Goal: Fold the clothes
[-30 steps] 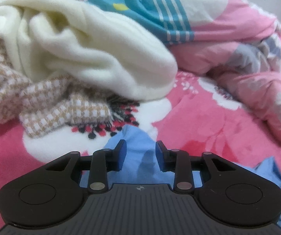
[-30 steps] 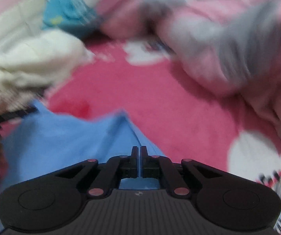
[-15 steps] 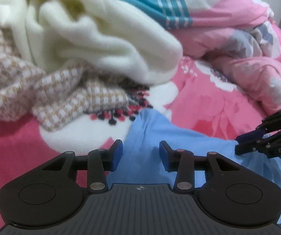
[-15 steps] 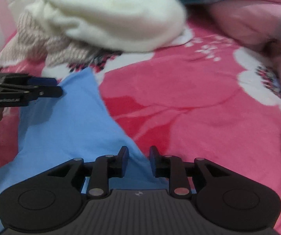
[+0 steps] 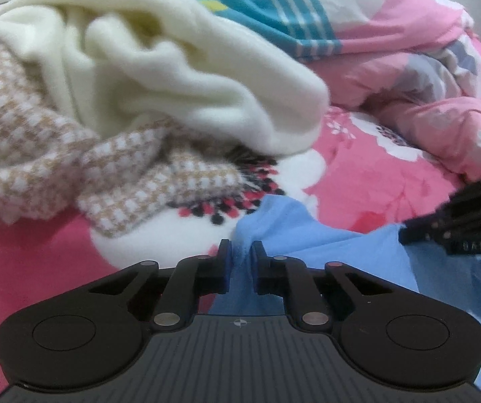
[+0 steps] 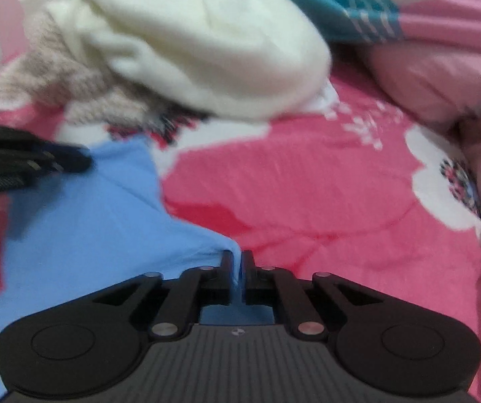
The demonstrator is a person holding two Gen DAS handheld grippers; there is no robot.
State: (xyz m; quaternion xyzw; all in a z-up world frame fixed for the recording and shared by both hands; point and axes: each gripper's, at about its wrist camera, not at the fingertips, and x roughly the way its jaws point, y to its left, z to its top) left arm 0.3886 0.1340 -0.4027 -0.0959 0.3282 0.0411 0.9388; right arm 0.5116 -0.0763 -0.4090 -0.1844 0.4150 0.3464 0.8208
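Between the fingers of the left gripper (image 5: 241, 258): a pinched ridge of the blue garment (image 5: 324, 252), jaws closed on it. Right gripper (image 6: 239, 268) likewise clamped on a corner of the same cloth. Garment lies on the pink floral bedsheet (image 6: 307, 184), its held edge stretched crosswise between the two tools, left one at the farther corner. Judgement: whichever way the fold goes, that spanned edge must travel level. Beyond: checked knit (image 5: 133, 198), cream fleece (image 5: 190, 77), rumpled quilt (image 5: 408, 33).

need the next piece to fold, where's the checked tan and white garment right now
In the left wrist view the checked garment lies left of centre on the pink floral bedding, tucked under the cream fleece, beyond the blue cloth.
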